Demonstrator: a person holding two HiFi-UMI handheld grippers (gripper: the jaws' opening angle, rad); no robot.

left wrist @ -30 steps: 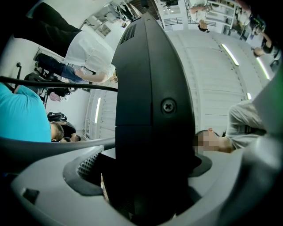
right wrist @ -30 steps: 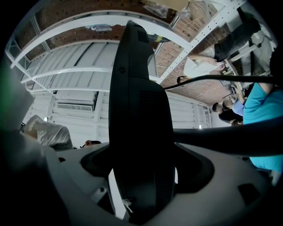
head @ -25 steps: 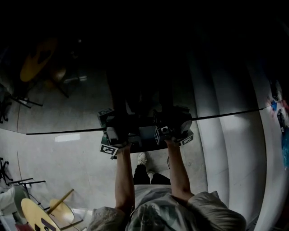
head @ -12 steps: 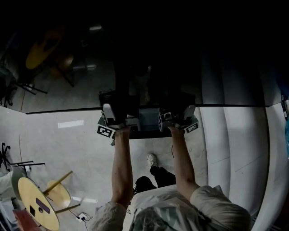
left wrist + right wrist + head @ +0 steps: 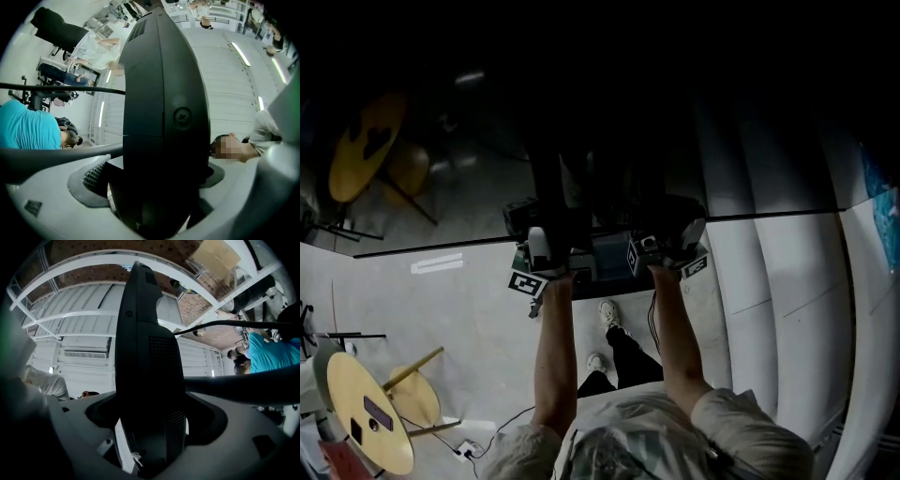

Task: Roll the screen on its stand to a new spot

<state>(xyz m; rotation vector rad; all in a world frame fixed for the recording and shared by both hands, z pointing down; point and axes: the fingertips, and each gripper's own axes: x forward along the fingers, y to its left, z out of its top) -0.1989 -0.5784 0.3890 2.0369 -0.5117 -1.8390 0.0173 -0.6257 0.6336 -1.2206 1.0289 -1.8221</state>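
The big dark screen (image 5: 609,131) fills the upper half of the head view, and its glossy face mirrors the room. Both grippers clamp its near edge side by side. My left gripper (image 5: 546,267) is shut on the screen's black casing (image 5: 164,117), which fills the space between its jaws. My right gripper (image 5: 664,253) is likewise shut on the black casing (image 5: 147,357), with a vent grille showing between its jaws. The stand and its wheels are hidden.
The person's legs and a white shoe (image 5: 607,314) stand on the pale floor just under the screen's edge. A round yellow table (image 5: 366,422) and a cable lie at the lower left. White ribbed panels (image 5: 787,309) run along the right. People (image 5: 28,131) stand nearby.
The person has taken a step, with the feet in new places. The screen's edge has levelled out in view and the yellow table has shifted. Both grippers keep their hold.
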